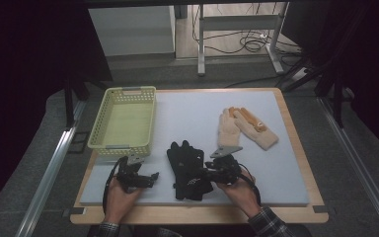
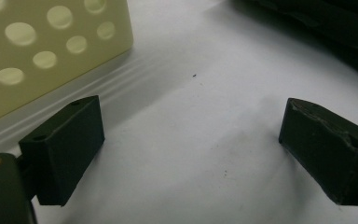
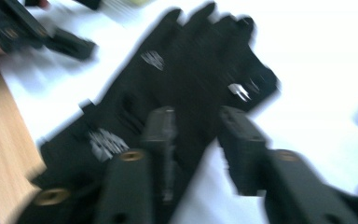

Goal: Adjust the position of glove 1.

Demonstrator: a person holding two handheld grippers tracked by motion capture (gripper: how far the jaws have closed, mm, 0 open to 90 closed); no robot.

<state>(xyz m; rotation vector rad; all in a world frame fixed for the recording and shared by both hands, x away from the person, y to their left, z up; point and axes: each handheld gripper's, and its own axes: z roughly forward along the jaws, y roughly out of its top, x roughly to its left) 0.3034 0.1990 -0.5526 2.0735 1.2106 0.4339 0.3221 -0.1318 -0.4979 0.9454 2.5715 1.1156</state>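
The black gloves (image 1: 189,169) lie on the white foam mat (image 1: 187,121) near the table's front edge, between the two grippers, fingers pointing away from the person. The right gripper (image 1: 208,174) sits at the gloves' right side, jaws close together with a fold of black glove fabric pinched between them; in the right gripper view the gloves (image 3: 177,88) stretch away from the jaws, and though the frame is blurred, the cloth passes between the narrow-set jaws. The left gripper (image 1: 153,177) rests just left of the gloves, apart from them, its jaws standing wide apart over bare mat (image 2: 186,116) with nothing between them. The yellow basket (image 1: 104,132) stands just beyond the left gripper, its perforated wall (image 2: 37,51) close in the left gripper view. A pair of beige gloves (image 1: 244,128) lies further back on the right, well apart from both grippers.
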